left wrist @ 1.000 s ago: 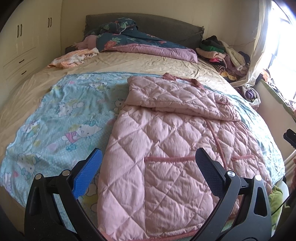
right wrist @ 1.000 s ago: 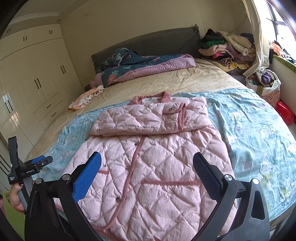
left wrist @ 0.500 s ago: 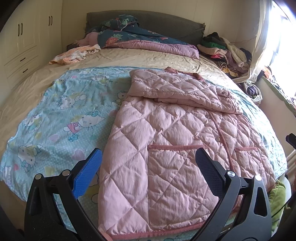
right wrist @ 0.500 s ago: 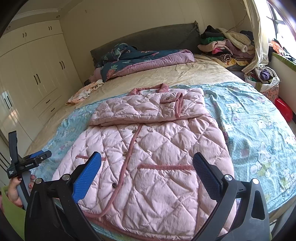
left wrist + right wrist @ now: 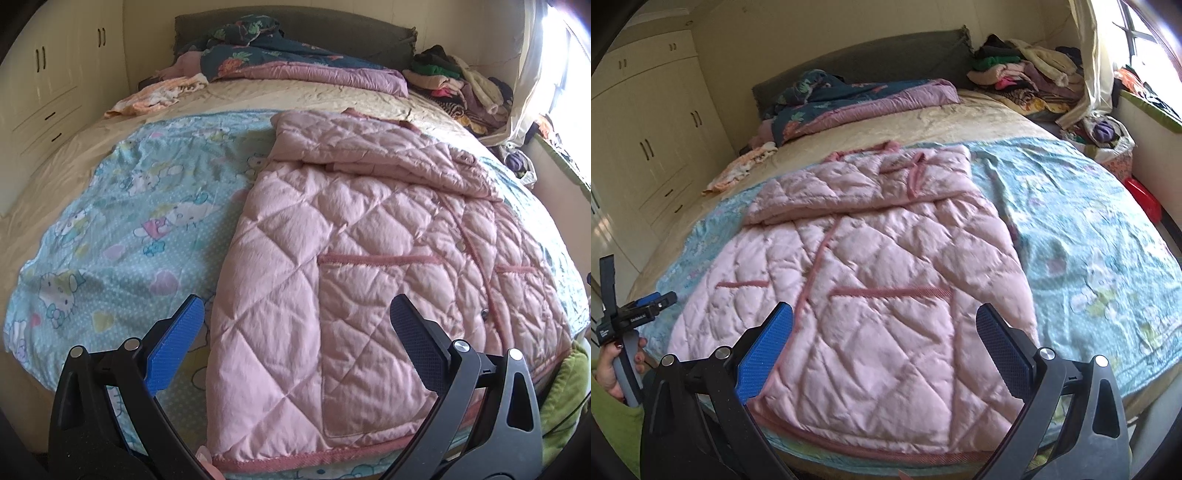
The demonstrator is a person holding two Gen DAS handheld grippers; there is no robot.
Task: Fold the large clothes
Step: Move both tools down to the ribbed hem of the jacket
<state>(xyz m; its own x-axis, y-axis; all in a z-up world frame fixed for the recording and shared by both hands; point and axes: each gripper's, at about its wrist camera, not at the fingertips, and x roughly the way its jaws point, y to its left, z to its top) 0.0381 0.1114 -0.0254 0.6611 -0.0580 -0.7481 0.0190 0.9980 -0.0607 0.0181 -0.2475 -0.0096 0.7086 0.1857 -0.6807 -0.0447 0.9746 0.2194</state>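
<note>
A pink quilted coat (image 5: 354, 266) lies flat on a light blue cartoon-print sheet (image 5: 122, 240) on the bed, its sleeves folded across the chest and its hem at the near edge. It also shows in the right wrist view (image 5: 879, 291). My left gripper (image 5: 295, 336) is open and empty, just above the hem's left corner. My right gripper (image 5: 884, 336) is open and empty above the hem's right part. The left gripper also shows at the left edge of the right wrist view (image 5: 631, 317), held in a hand.
A dark floral duvet (image 5: 280, 55) and a peach cloth (image 5: 155, 96) lie near the headboard. A pile of clothes (image 5: 1023, 77) sits at the far right corner. White wardrobes (image 5: 646, 140) stand to the left. A red item (image 5: 1143, 199) lies beside the bed on the right.
Both grippers have moved forward and down toward the coat's hem, which now fills more of each view. The coat has not moved. Both grippers stay open.
</note>
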